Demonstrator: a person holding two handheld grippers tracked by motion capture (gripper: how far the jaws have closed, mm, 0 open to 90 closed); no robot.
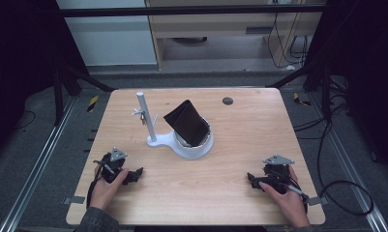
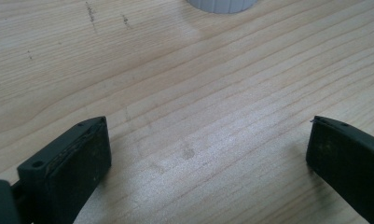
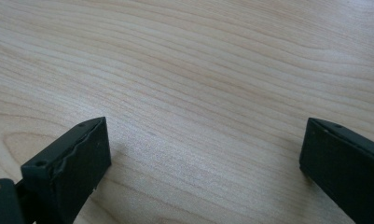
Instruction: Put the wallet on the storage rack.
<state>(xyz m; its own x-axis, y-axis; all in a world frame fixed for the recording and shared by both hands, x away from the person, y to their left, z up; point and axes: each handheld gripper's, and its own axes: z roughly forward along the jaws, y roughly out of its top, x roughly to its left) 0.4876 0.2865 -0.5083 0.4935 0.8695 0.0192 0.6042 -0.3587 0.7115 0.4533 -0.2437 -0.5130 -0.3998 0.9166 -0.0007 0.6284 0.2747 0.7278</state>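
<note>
Looks like a lab or robot-data recording bay, not a home. Shown by a bare wooden table (image 1: 249,145) standing inside a black metal frame (image 1: 182,10), with aluminium rails (image 1: 37,164) on grey carpet, black-and-yellow hazard tape (image 1: 92,103) on the floor, loose black cables (image 1: 336,188) trailing at right, and plain cabinets (image 1: 220,29) behind.
</note>
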